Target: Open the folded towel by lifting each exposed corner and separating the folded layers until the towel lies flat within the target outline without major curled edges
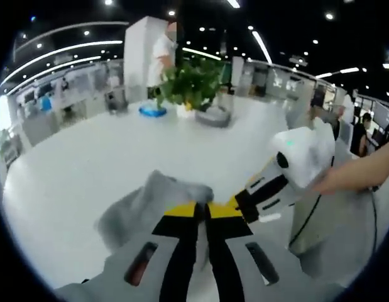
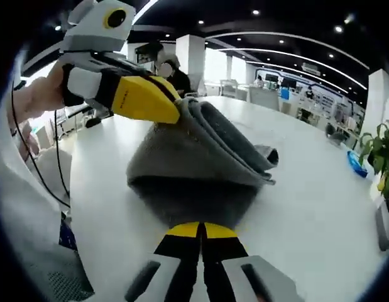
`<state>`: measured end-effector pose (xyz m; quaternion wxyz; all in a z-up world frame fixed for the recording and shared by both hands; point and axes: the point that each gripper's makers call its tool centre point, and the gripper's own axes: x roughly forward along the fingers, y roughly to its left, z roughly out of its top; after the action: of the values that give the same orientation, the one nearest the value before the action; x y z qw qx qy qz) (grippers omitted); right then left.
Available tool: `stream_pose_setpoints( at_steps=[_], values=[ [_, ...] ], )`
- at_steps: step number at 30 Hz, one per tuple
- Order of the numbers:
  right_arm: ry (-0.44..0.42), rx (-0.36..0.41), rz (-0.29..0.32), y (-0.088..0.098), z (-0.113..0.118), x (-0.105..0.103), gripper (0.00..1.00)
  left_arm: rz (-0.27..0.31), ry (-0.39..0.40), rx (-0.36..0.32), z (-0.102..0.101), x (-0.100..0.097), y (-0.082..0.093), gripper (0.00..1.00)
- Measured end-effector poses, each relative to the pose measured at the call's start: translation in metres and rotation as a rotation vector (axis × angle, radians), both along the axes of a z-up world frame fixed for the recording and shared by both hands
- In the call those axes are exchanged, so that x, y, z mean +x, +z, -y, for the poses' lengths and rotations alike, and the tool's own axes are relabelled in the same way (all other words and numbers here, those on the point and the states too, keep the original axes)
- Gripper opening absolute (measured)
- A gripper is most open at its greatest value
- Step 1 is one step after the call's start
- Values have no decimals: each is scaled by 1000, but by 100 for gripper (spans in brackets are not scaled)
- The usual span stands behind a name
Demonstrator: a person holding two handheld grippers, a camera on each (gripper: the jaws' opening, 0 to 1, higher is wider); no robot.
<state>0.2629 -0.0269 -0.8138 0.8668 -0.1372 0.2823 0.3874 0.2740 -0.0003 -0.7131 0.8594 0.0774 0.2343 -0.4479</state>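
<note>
Grey towel was off the white table for the most part, held up between both grippers and sagging in the middle. In the right gripper view the left gripper came in from the upper left, yellow jaws pressed together on a bunched, layered edge of the towel; folded layers trailed away from the jaws toward the far side of the table. The person's hand gripped the body of that tool.

Right gripper had its jaws closed, tips at the lower hem of the hanging cloth; looked pinched on it, though the contact itself was partly hidden.

In the left gripper view, left gripper jaws were pressed shut with grey towel wadded right at the tips and spilling off to one side. The right gripper showed just beside them, held by a hand.

Potted plant and blue dish sat at the table's far edge, well apart from the towel.
</note>
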Motion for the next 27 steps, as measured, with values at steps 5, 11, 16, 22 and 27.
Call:
stream_pose_setpoints(
  at_steps=[5,11,16,22,27],
  values=[
    [13,6,-32,-13,-7,6,0,3,16,-8,-4,1,3,5],
    [7,11,-62,-24,-6,4,0,-9,46,-39,-11,4,7,5],
    [-7,29,-63,-25,-7,3,0,-3,80,-59,-20,8,13,5],
    [-27,46,-77,-26,-7,3,0,-7,115,-84,-31,11,17,5],
    [-38,56,-78,-27,-6,3,0,3,133,-97,-37,12,21,5]
  ],
)
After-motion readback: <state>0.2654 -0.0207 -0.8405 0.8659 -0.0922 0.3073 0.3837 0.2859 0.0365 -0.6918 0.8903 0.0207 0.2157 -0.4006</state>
